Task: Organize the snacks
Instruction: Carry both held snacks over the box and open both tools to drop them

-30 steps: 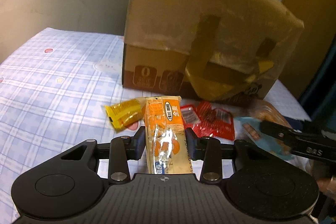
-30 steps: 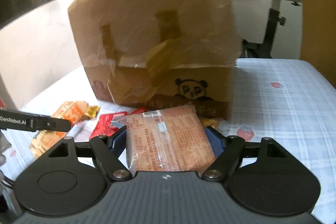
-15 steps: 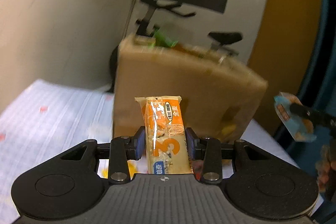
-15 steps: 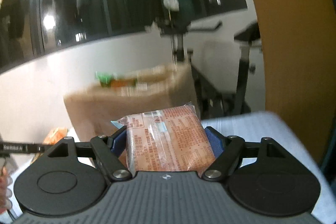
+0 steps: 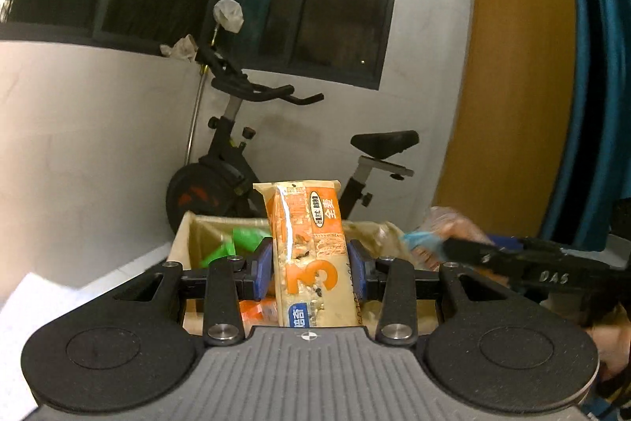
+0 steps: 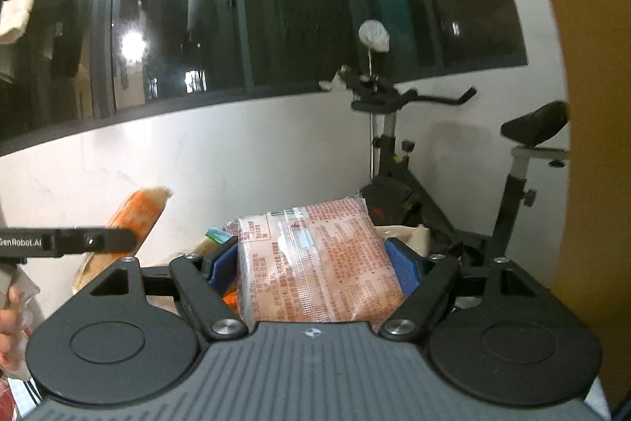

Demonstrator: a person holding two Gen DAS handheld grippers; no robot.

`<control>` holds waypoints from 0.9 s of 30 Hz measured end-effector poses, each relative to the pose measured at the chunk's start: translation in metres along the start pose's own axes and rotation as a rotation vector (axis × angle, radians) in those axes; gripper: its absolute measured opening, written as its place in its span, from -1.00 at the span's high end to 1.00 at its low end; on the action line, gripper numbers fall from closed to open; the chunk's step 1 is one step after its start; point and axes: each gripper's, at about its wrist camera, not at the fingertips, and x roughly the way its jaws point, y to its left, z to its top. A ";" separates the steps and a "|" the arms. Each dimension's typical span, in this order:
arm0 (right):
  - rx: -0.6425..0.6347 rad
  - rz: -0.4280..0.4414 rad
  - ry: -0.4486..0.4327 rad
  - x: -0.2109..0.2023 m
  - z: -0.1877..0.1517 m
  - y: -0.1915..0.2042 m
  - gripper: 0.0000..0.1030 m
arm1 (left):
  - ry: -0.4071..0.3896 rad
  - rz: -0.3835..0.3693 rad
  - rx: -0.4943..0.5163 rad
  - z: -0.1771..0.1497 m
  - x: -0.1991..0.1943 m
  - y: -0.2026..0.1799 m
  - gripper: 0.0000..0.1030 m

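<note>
Behind the cardboard box (image 5: 185, 243) stand a white wall and an exercise bike (image 5: 236, 161). Left gripper (image 5: 309, 263) pinches the orange snack pack (image 5: 307, 255) upright, above the box's open top. Right gripper (image 6: 311, 267) clamps the pink packet (image 6: 315, 263) beside it, over the same opening; both need only descend inside the rim.

Black hand-held gripper (image 5: 310, 265) (blue pads (image 5: 263, 273))
</note>
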 end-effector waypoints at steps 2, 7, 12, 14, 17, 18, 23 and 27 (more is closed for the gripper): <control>0.015 -0.011 0.024 0.022 0.001 0.001 -0.52 | 0.005 0.011 0.019 0.007 0.019 0.003 0.19; 0.011 -0.043 0.079 0.059 -0.003 0.006 -0.52 | 0.044 0.053 0.011 0.013 0.060 0.009 0.19; -0.029 -0.077 0.133 0.075 -0.015 0.010 -0.52 | 0.114 0.088 0.036 0.005 0.083 0.015 0.19; -0.025 -0.088 0.157 0.079 -0.019 0.006 -0.53 | 0.146 0.085 0.028 0.000 0.087 0.022 0.19; -0.036 -0.109 0.182 0.081 -0.026 0.003 -0.53 | 0.180 0.073 0.014 -0.005 0.094 0.030 0.03; -0.046 -0.109 0.187 0.080 -0.028 0.002 -0.54 | 0.182 0.076 0.012 -0.006 0.094 0.032 -0.24; -0.091 -0.114 0.199 0.077 -0.032 0.007 -0.55 | 0.145 0.084 0.022 -0.004 0.077 0.035 -0.54; -0.097 -0.114 0.172 0.069 -0.030 0.012 -0.68 | 0.132 0.091 0.052 -0.001 0.066 0.034 -0.55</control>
